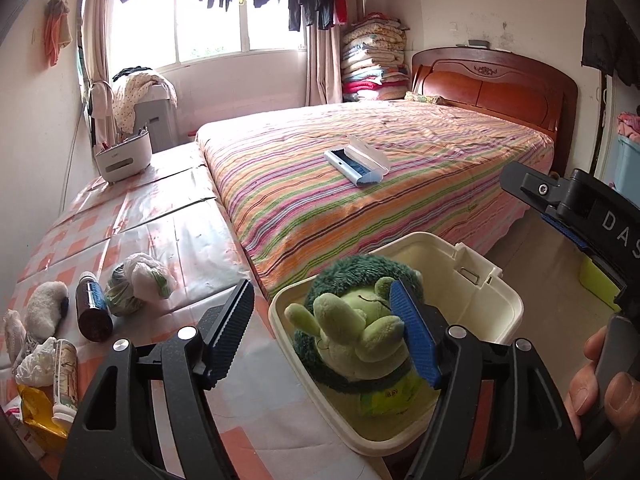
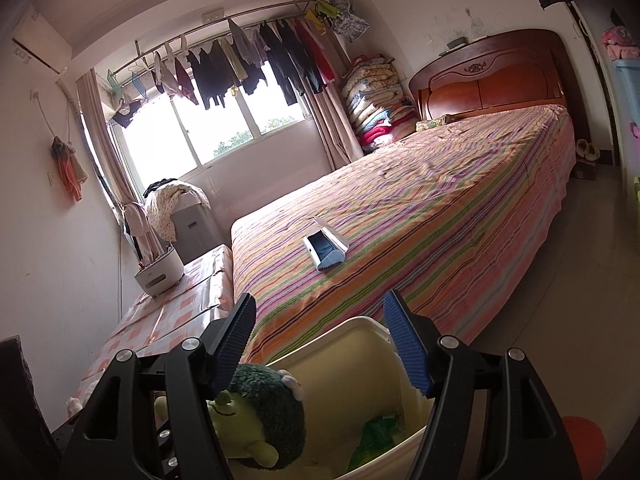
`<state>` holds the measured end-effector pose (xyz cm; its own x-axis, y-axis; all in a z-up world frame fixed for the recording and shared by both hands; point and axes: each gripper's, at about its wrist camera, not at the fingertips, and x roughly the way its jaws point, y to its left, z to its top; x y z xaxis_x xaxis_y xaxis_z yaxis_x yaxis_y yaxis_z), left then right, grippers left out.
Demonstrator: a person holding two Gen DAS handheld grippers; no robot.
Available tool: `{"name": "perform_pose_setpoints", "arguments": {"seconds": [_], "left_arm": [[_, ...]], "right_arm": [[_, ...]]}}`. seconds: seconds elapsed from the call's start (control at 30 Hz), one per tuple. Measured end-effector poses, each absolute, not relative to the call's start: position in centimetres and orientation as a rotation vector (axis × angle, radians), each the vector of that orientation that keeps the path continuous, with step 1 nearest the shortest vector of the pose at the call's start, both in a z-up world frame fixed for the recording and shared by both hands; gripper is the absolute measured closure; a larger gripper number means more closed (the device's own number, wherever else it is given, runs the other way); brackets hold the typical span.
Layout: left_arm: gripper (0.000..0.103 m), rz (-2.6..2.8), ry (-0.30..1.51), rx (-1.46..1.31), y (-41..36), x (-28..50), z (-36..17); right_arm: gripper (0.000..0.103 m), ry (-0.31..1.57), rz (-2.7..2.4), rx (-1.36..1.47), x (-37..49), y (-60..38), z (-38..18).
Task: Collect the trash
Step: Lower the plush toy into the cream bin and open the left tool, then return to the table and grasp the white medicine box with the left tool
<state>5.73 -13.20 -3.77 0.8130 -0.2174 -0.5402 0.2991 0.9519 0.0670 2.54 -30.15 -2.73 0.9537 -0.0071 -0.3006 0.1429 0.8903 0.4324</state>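
Blue ribbed pads on my left gripper (image 1: 324, 334) are standing wide apart, gripping nothing; the right pad is overlapping the green plush toy (image 1: 352, 328) in view, but I can't tell if it's touching. That toy is sitting in the cream bin (image 1: 500, 308), which is hanging just off the table edge, right of my left tool. My right gripper (image 2: 324, 344) is hovering above the same bin (image 2: 360, 344), also spread open and empty; a green wrapper (image 2: 376, 436) is lying on the bin floor beside the toy (image 2: 256, 416). Remaining trash is sitting on the checked tablecloth (image 1: 168, 248), all left of my left gripper: yellow packet (image 1: 38, 412) and white tube (image 1: 66, 380) nearest, crumpled white plastic (image 1: 34, 364) next to them, then the dark bottle (image 1: 93, 308) with its long axis running roughly away from me, base toward me, then the bagged wad (image 1: 138, 284) just beyond it. White fluffy balls (image 1: 44, 308) are lying left of the bottle. Judgement: left hand is clearly the nearer one for all of it, right hand is parked over the bin well apart from the pile. Next move is calling for a swing left and down; closing across the bottle's width looks easiest. Farther out: white caddy (image 1: 124, 160) on the table's far end, a lint brush (image 1: 356, 160) on the striped bed (image 1: 400, 200), laundry across the window.
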Motion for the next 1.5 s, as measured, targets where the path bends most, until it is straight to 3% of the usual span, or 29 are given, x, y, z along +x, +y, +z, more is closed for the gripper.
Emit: {"name": "perform_pose_setpoints", "arguments": {"seconds": [0.4,0.57,1.0,1.5], "left_arm": [[0.027,-0.222,0.53,0.137,-10.9,5.1,-3.2],[0.023,-0.174,0.512,0.143,-8.9,4.3,-2.8],[0.019,-0.041,0.484,0.143,-0.8,1.1,-1.1],[0.016,-0.021,0.601,0.245,10.1,-2.9,-1.1]], "right_arm": [[0.038,0.313,-0.048,0.452,3.1,-28.8,-2.7],[0.03,0.318,-0.033,0.431,3.4,-27.6,-2.7],[0.03,0.373,0.094,0.376,5.0,-22.3,-2.8],[0.03,0.428,0.193,0.325,6.1,-17.5,-3.5]]}}
